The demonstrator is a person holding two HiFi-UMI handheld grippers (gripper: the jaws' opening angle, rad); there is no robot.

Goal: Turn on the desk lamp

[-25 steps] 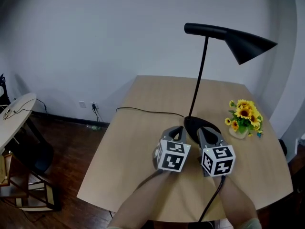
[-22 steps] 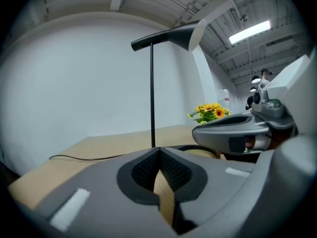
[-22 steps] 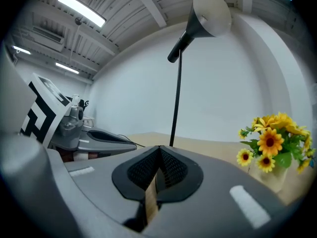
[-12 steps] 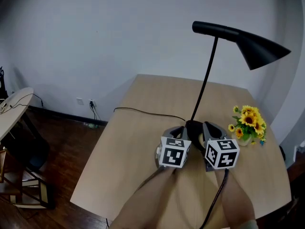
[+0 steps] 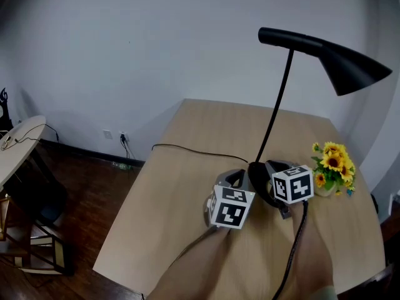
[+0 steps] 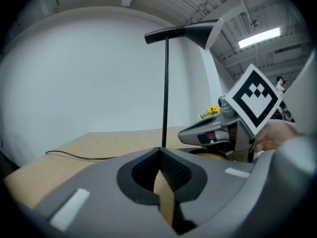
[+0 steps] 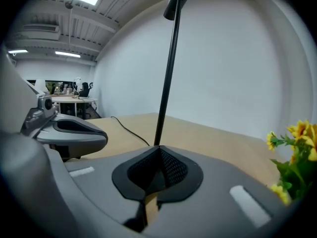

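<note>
A black desk lamp stands on the wooden table (image 5: 181, 186), with a cone shade (image 5: 353, 67), a thin pole (image 5: 276, 114) and a round base (image 5: 257, 170). No light shows from the shade. My right gripper (image 5: 267, 167) is shut and empty, and its tip sits over the base right by the pole's foot. My left gripper (image 5: 236, 177) is also shut and empty, just left of the base. From the left gripper view the pole (image 6: 165, 90) rises straight ahead of the tip (image 6: 159, 151), with the right gripper (image 6: 218, 133) beside it. The right gripper view shows the pole (image 7: 168, 73) just beyond its tip (image 7: 159, 148).
The lamp's black cable (image 5: 187, 147) runs left from the base across the table and off its left edge. A small pot of yellow sunflowers (image 5: 333, 164) stands right of the base. Another table (image 5: 15, 145) and dark floor lie at the left.
The right gripper has moved forward, from the near side of the lamp base to over it beside the pole. The left gripper has stayed about where it was.
</note>
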